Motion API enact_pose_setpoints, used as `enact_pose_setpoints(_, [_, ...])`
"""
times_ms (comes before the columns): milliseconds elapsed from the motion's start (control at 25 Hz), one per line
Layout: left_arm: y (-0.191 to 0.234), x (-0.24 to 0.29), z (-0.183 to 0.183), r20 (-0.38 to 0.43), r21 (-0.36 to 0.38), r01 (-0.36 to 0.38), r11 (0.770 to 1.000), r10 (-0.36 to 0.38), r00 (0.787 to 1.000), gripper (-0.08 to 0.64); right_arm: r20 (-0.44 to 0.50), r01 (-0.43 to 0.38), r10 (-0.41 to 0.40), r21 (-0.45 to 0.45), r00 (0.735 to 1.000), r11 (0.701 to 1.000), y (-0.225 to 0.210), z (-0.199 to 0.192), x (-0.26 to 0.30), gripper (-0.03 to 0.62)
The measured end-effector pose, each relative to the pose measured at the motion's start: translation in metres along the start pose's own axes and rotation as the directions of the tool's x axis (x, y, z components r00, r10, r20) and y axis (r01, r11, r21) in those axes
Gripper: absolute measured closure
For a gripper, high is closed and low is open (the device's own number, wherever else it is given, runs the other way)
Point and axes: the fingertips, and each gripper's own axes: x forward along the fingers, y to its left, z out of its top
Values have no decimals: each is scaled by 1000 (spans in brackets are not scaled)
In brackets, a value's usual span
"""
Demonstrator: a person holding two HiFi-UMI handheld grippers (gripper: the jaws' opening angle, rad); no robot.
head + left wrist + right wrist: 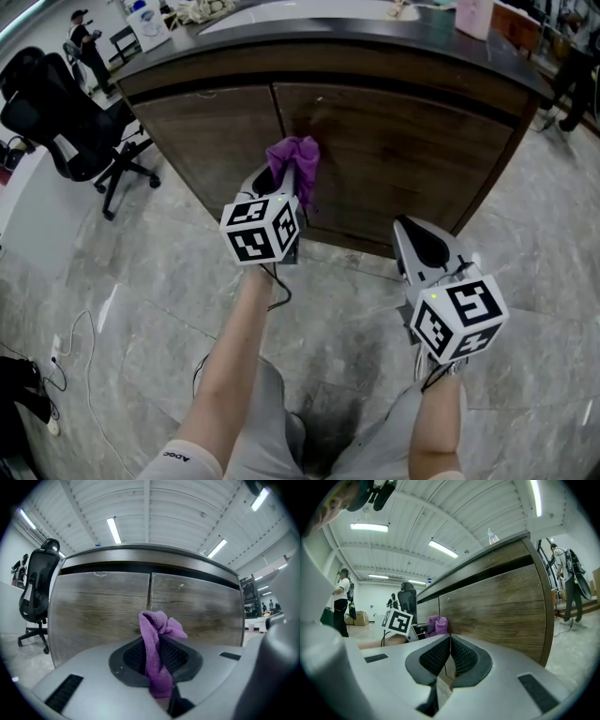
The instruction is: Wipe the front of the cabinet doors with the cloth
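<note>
A purple cloth [296, 161] is pinched in my left gripper [284, 184], whose jaws are shut on it. The cloth [157, 634] bunches up above the jaws, close to the seam between the two brown wooden cabinet doors [375, 141]; I cannot tell if it touches the wood. My right gripper [419, 244] hangs lower and to the right, off the cabinet, jaws shut with nothing between them [449, 656]. From the right gripper view the cloth [437, 624] and the left gripper's marker cube [397, 621] show beside the door front [497, 606].
A dark countertop [375, 37] overhangs the curved cabinet. A black office chair [66, 122] stands at the left on the grey marble floor [141, 309]. Cables [70, 356] lie at the lower left. People stand in the background [342, 599].
</note>
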Motion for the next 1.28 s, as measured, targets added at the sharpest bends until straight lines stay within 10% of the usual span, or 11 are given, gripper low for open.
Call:
enact_pose_setpoints(280, [30,-9,4,2,-51,-76,996,76,997,500,1,-9,9,-9,1000,1000,7,1,4,563])
enact_pose_setpoints(600, [23,-37,88,215,-119,4,993,22,976,500,-10,4,-5,-14,1000,1000,2,-1,1,563])
enact_pose_setpoints(1040, [-61,-20,85,199,-75,185,980,-167,966,500,-23,49,-50,-14,999,999,-14,-3,-14,563])
enact_pose_setpoints(1280, [-150,-16,78,200,-56,371,927,-354,914,500,-24,109,-109,-7,994,994,-35,-1,-33,563])
